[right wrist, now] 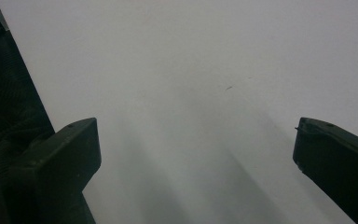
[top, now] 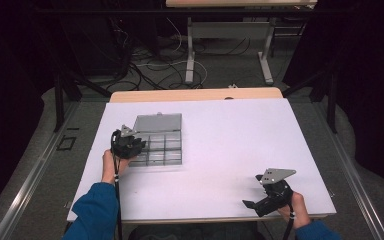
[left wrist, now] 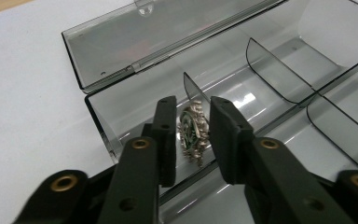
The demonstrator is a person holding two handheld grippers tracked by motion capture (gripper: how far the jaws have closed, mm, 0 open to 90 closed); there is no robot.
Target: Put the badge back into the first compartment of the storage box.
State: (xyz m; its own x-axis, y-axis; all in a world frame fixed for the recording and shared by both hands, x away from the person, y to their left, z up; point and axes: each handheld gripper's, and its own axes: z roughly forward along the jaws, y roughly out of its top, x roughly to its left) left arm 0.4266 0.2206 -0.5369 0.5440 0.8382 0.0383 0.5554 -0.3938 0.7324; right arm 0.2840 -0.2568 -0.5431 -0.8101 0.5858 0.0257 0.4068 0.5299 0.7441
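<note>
**A small trinket goes into the organizer box**

Nearest me, my right hand-held gripper (top: 258, 200) idles at the desk's (top: 230, 140) near edge, jaws spread wide over bare white surface, holding nothing. My left hand (top: 111, 165) reaches forward to the near left corner of the clear compartment box (top: 160, 142), its lid folded back flat behind. There the left hand-held gripper (left wrist: 192, 135) points down into the corner compartment, jaws narrow, with a small silvery, spiky trinket (left wrist: 193, 133) between the pads (whether they press it or have just let go, I cannot tell). I judge this the placing step: next I should open wider and lift straight out, clear of the dividers.
</note>
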